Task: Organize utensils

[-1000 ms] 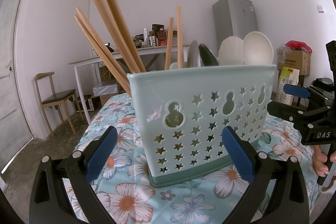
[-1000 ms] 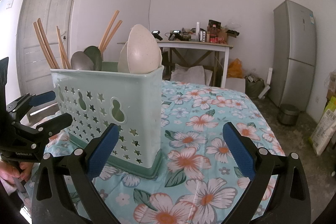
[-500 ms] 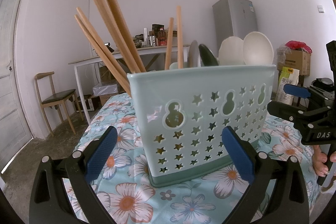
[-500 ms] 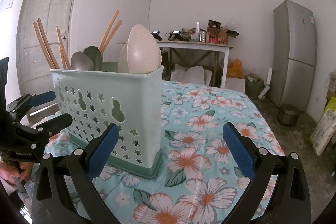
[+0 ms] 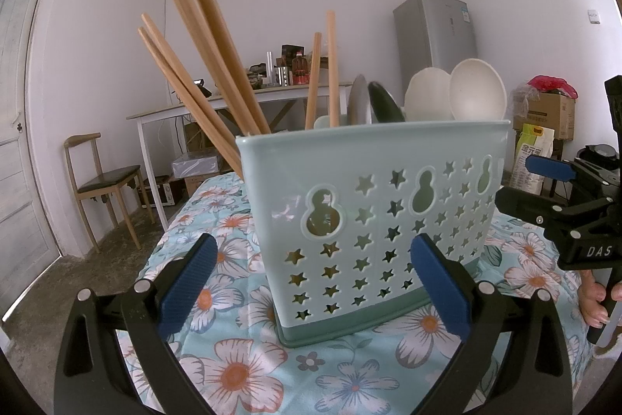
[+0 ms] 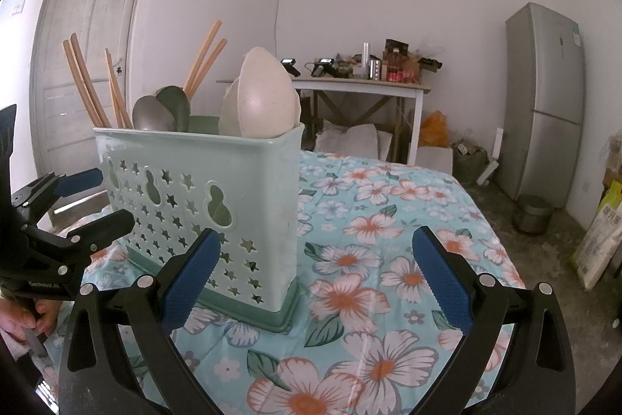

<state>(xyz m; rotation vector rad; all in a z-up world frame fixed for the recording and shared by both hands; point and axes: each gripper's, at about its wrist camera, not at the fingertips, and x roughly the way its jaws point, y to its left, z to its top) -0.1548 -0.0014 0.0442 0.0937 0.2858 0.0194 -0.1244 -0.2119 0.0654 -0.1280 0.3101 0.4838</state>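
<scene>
A pale green utensil basket (image 5: pixel 373 212) with star cut-outs stands on the floral tablecloth (image 5: pixel 233 368). It also shows in the right wrist view (image 6: pixel 202 197). It holds several wooden chopsticks (image 5: pixel 210 37), a grey spoon (image 6: pixel 149 113), a dark green spoon (image 6: pixel 177 104) and two cream spoons (image 6: pixel 264 96). My left gripper (image 5: pixel 315 282) is open and empty, just in front of the basket. My right gripper (image 6: pixel 318 279) is open and empty, at the basket's near right corner. Each gripper shows in the other's view: the right one (image 5: pixel 544 189) and the left one (image 6: pixel 81 201).
A white side table (image 6: pixel 361 88) with bottles and clutter stands by the back wall. A grey fridge (image 6: pixel 544 104) is at the right, a wooden chair (image 5: pixel 101 181) and a door (image 6: pixel 85 65) at the left. Boxes and bags (image 5: pixel 540 127) lie on the floor.
</scene>
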